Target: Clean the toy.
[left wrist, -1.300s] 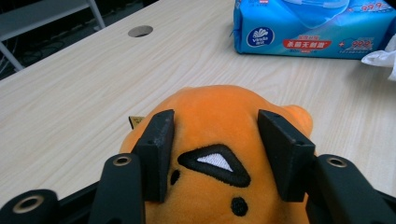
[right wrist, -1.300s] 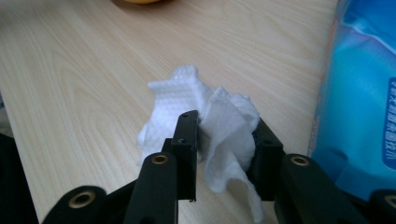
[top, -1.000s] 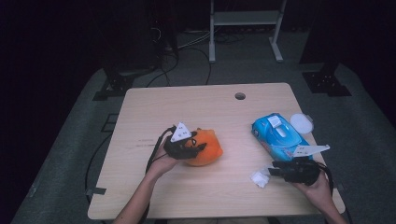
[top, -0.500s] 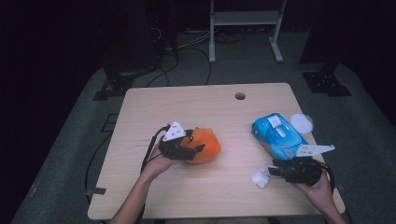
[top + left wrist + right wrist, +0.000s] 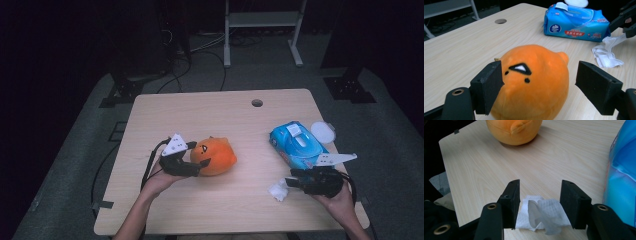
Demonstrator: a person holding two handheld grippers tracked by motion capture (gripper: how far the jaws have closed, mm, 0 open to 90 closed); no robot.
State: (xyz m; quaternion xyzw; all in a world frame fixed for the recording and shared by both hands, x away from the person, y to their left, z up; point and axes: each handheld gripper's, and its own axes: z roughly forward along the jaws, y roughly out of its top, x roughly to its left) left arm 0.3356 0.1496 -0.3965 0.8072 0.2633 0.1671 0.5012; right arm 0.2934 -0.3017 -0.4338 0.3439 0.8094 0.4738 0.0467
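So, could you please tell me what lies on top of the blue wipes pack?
On the blue plastic wipes pack, its white flip lid stands open; the wipes inside are hidden.

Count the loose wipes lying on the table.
1. A crumpled white wipe lies near the table's front edge, just in front of the blue wipe pack, between the open jaws of the right gripper. More may be folded inside the pack.

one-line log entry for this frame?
left gripper: open, jaws astride orange plush | right gripper: open, astride crumpled wipe | wipes pack: lid open
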